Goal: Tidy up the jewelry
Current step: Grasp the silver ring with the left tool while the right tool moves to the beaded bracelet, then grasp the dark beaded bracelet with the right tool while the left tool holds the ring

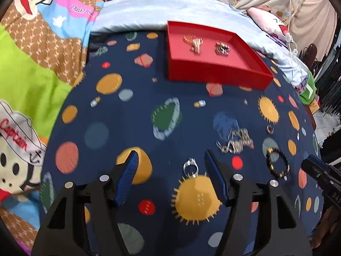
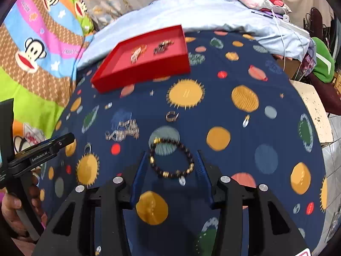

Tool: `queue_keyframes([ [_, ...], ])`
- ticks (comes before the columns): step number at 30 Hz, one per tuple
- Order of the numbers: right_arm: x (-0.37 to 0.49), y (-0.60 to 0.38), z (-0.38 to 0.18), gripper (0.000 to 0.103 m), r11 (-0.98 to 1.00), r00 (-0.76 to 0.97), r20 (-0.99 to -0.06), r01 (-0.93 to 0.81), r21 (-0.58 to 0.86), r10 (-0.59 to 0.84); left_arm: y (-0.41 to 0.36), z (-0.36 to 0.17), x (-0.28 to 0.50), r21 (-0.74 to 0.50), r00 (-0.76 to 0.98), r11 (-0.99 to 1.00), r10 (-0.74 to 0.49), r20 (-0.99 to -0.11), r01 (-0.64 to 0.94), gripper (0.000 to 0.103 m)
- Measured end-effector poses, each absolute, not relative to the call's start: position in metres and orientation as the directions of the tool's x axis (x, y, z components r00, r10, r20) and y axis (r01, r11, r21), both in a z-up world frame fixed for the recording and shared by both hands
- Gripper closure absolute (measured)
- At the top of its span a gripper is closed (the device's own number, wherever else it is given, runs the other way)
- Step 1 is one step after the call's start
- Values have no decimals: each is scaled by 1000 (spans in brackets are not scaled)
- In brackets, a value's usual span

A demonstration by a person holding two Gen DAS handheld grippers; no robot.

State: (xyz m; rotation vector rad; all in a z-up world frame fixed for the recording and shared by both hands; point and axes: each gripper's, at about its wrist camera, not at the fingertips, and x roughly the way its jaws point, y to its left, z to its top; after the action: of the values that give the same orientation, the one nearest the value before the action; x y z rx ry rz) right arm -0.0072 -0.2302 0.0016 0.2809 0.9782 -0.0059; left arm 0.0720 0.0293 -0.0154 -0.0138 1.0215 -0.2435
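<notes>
Two pieces already sit in the shallow red tray (image 1: 213, 72) at the far edge of the navy planet-print cloth on the bench (image 1: 132, 128): a gold-and-silver brooch-like piece (image 1: 193, 42) and a darker metal cluster (image 1: 222, 48).

Still loose on the cloth, near side:
- silver ring with a raised setting (image 1: 190, 168)
- dark beaded bracelet with gold spacers (image 2: 171, 160)
- tangle of silver chain (image 1: 236, 143)
- small dark band ring (image 1: 270, 129), just beyond the bracelet

My left tongs (image 1: 170, 166) stand apart and empty, angled down at the cloth. The silver ring lies between the blue pads, closer to the right pad, untouched.

My right tongs (image 2: 171, 166) are also apart and empty, roughly half spread. The bracelet lies flat between the pads, nearly filling the gap; I see no contact.

Step, as I read it: both tongs lined up for pickup, one item each, nothing gripped yet.

Next move needs:
- left: shift so the ring centres, drop to the cloth, pinch across the band. It's small and will likely skid or tip.
- right: the bracelet is nearly as wide as the gap, so spread wider or pinch one side of the loop.
- keep the pads from snagging the cloth.
- then carry to the tray's bare near half.
</notes>
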Motion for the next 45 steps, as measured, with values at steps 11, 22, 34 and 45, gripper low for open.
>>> queue_keyframes([
  [11,-11,-216,-13,56,965,536,-834,118,233,135,30,-34,59,-123,486,976,-197,-852,179,34],
  [22,-8,-218,-14,53,958,535,-832,131,253,147,11,-47,68,-66,501,974,-169,-849,217,36],
  [34,-7,-225,-22,52,954,527,-838,153,258,142,-4,-52,69,-27,520,961,-171,-837,274,73],
  [45,-5,-227,-24,52,953,528,-837,154,259,143,3,-48,67,-99,481,957,-226,-847,274,84],
])
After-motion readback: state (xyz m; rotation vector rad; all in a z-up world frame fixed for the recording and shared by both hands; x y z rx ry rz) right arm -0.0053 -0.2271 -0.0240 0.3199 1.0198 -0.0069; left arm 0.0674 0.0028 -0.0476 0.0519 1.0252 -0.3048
